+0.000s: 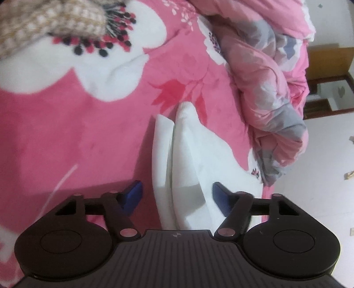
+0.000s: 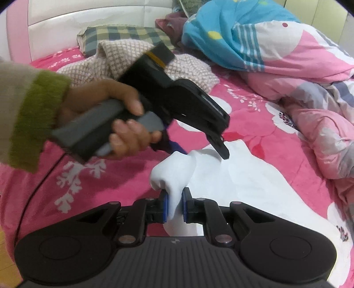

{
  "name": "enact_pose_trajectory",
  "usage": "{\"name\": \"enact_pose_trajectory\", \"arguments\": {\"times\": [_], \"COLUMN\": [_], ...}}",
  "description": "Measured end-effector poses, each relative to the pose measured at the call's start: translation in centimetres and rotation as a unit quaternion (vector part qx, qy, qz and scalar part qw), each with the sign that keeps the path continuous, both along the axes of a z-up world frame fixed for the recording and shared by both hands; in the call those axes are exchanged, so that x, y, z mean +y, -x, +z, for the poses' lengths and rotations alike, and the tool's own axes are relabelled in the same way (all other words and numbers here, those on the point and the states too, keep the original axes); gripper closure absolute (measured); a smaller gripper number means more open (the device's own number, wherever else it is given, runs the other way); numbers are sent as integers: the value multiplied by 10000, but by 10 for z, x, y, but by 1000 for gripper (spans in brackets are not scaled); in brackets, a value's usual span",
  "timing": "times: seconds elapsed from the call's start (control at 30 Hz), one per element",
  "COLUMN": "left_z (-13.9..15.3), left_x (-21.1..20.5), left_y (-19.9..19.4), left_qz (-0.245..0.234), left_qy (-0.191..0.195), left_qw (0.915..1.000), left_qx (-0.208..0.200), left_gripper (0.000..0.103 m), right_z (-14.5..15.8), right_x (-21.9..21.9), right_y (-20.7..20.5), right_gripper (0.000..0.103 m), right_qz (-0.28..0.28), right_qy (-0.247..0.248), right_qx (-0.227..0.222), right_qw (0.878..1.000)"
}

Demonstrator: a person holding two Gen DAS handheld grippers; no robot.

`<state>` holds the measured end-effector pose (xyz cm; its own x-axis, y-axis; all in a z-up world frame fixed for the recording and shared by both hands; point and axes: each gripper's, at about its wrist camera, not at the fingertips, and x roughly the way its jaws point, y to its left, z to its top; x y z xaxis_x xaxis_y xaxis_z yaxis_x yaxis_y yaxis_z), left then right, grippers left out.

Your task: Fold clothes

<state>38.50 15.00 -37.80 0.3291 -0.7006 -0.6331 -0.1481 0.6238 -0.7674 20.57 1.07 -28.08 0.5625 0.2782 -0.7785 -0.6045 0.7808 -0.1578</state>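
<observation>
Left gripper [image 1: 177, 195]: jaws spread wide, blue pads [image 1: 133, 195] either side of a folded white cloth garment [image 1: 185, 159] without touching it. Nothing held.

Right gripper [image 2: 174, 205]: jaws drawn close, blue pads pinching a bunched edge of the same white garment [image 2: 174, 170]. Cloth rises in a soft peak just ahead of the pads; the rest spreads flat to the right over a pink fleece bedspread with large white flowers [image 2: 124, 175].

From the right wrist view, a hand [image 2: 124, 124] in a green knitted cuff [image 2: 37, 119] grips the grey handle of the left gripper [image 2: 194, 146], its black finger tip angled down at the garment's far edge.

Surroundings: rumpled pink and grey quilt [image 1: 272, 104] near the garment; beige checked knit cloth [image 2: 137, 59] and a green plaid pillow [image 2: 124, 35] well apart from it, toward a padded white headboard [image 2: 88, 20].
</observation>
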Motion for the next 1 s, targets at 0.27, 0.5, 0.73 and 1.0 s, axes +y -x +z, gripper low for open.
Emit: {"name": "enact_pose_trajectory", "arguments": {"times": [0.27, 0.5, 0.73, 1.0], "left_z": [-12, -10, 6, 44], "left_x": [-10, -13, -19, -60], "left_y": [-24, -23, -21, -13], "left_qz": [135, 305, 388, 438], "left_qy": [113, -104, -183, -231], "left_qw": [9996, 9994, 9990, 9969], "left_qx": [198, 91, -141, -616], "left_gripper": [69, 92, 93, 94], "right_z": [1, 0, 4, 24], "right_x": [-1, 0, -11, -49], "right_y": [2, 0, 3, 9], "right_gripper": [90, 90, 90, 91], "right_qz": [-73, -240, -547, -1124], "right_qy": [-5, -68, -219, -513], "right_qx": [52, 64, -46, -299], "right_qw": [10000, 9997, 9983, 9919]}}
